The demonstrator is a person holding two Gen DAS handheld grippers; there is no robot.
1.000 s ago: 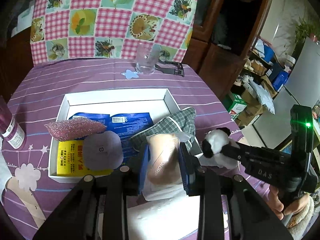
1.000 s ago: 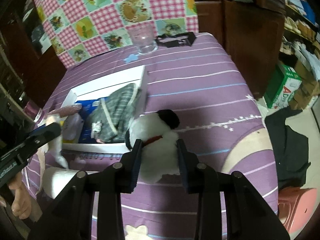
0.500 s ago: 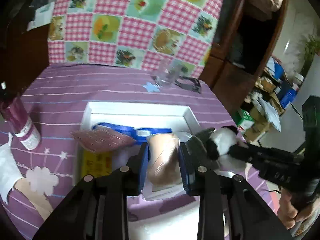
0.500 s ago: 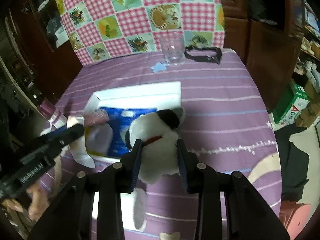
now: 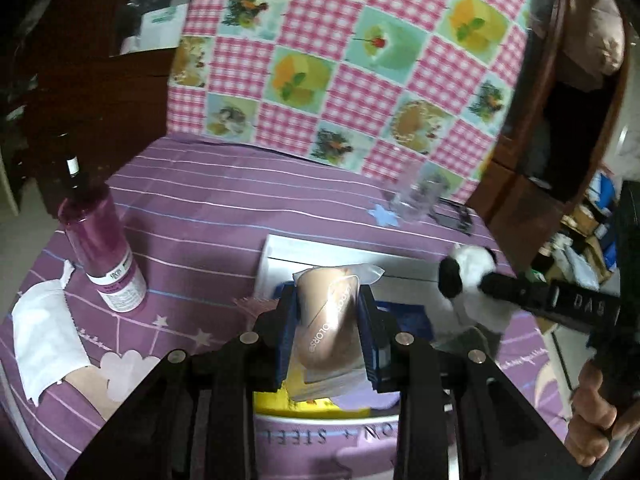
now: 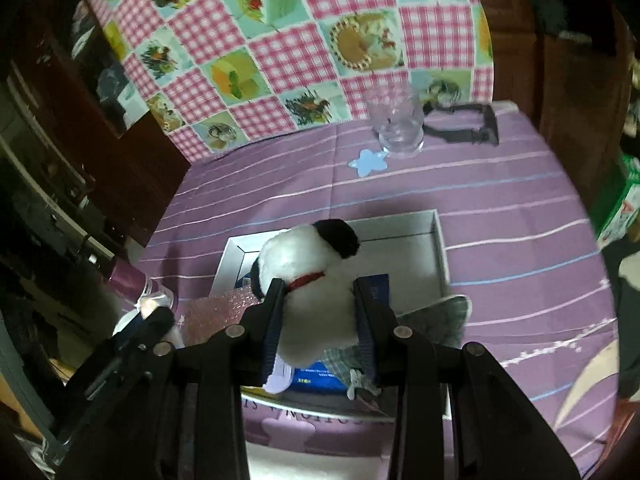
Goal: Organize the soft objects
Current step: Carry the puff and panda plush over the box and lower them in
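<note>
Plainly, both things in hand are light and yielding. The left gripper [image 5: 327,332] is clamped on a beige packet [image 5: 326,320] in a clear wrapper, pads on its two flat sides, and holds it above the near part of the white box [image 5: 276,258]. The wrapper looks slick, so a mid-body pinch like this one suits it better than a hold on the crinkled top edge, which would likely slip or tear. The right gripper [image 6: 320,322] is squeezed around a plush dog [image 6: 310,276], white with a black ear and a red collar, and carries it over the middle of the same box [image 6: 438,240]. The stuffing gives under the pads, so I judge the body just below the collar the soundest place to hold; an ear would stretch.

Counted: one packet and one plush dog in the air. In the box, as far as the grippers leave it open, one pink glittery pouch [image 6: 218,306] by the left wall, one checked cloth pouch [image 6: 434,316] draped over the right wall, one blue flat pack [image 6: 318,378] and one yellow one [image 5: 296,406] underneath. On the table [image 5: 208,216] outside the box: one purple bottle [image 5: 100,240] towards the left edge, one glass [image 6: 398,126] near the far edge, one white cloth [image 5: 44,320] at the near left corner.
</note>
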